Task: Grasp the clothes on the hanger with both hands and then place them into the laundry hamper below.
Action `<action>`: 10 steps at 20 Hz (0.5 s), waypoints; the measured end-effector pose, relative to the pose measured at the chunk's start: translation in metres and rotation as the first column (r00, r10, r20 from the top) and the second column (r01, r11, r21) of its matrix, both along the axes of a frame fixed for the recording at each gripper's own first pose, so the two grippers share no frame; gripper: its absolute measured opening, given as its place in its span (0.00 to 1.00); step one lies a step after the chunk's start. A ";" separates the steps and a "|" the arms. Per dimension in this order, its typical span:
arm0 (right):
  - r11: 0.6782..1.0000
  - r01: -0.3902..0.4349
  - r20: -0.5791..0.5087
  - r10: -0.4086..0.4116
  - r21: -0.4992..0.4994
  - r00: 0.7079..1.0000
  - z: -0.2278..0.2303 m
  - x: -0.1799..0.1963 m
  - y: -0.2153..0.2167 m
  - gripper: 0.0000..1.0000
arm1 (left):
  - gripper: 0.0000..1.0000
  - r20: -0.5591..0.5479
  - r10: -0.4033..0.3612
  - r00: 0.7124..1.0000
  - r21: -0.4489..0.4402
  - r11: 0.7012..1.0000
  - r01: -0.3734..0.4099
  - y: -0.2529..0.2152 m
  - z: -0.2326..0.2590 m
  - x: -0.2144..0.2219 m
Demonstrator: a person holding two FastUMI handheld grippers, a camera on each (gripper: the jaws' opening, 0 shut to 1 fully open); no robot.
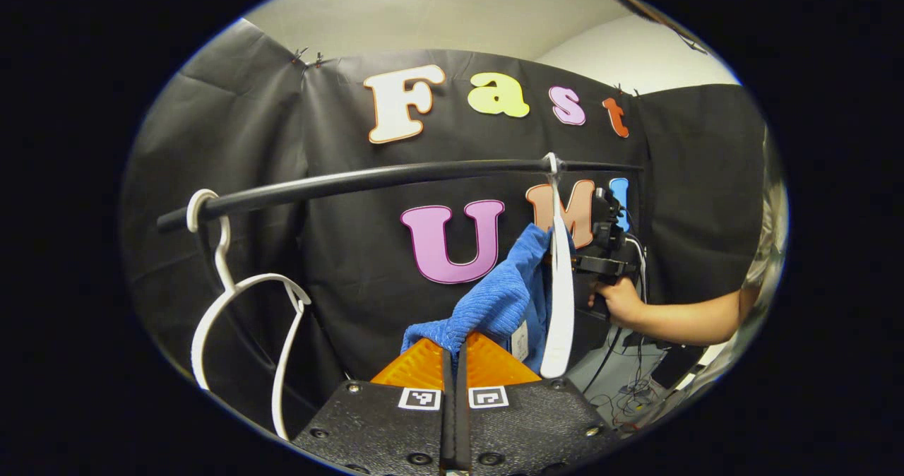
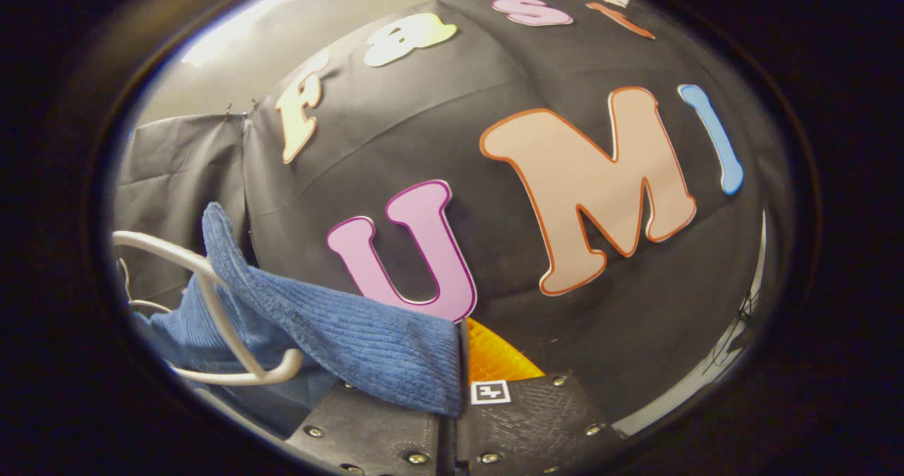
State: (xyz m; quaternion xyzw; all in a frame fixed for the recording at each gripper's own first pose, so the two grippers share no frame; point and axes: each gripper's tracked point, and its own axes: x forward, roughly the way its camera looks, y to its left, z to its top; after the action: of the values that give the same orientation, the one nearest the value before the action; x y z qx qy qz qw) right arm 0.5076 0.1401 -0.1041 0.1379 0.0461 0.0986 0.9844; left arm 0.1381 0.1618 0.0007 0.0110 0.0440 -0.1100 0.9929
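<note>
A blue ribbed garment [image 1: 494, 299] hangs on a white hanger [image 1: 561, 285], which hooks over a black rail [image 1: 367, 178]. In the left gripper view the cloth bunches against the hanger's left side and trails down to a folded corner low in the frame; a small pale tag shows near its lower edge. In the right gripper view the garment [image 2: 339, 335] drapes over the hanger's curved arm [image 2: 226, 320], one strip rising to a peak and another stretching right. It may be a small knitted top.
</note>
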 end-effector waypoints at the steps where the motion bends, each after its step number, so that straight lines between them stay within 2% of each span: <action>1: 1.000 0.010 -0.009 -0.010 0.003 1.000 -0.004 0.000 -0.003 0.05 | 0.00 0.011 0.005 1.000 -0.004 1.000 -0.005 0.000 0.000 0.001; 3: 1.000 0.019 -0.036 -0.018 0.010 0.999 -0.015 0.001 -0.007 0.05 | 0.00 0.023 0.023 0.999 -0.036 0.999 -0.022 0.002 -0.002 0.006; 7: 0.999 0.038 -0.090 -0.039 -0.011 0.995 -0.039 0.002 -0.017 0.05 | 0.00 -0.011 0.134 0.991 -0.160 0.978 -0.134 0.011 -0.021 0.031; 10: 0.995 0.071 -0.132 -0.080 -0.072 0.988 -0.064 -0.002 -0.026 0.05 | 0.00 -0.028 0.206 0.978 -0.164 0.964 -0.208 0.012 -0.043 0.046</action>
State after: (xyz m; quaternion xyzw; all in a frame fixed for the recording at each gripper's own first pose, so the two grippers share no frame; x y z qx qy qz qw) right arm 0.5056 0.1138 -0.1676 0.1126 0.1106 0.0500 0.9862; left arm 0.1840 0.1741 -0.0426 -0.0769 0.0409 -0.0091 0.9962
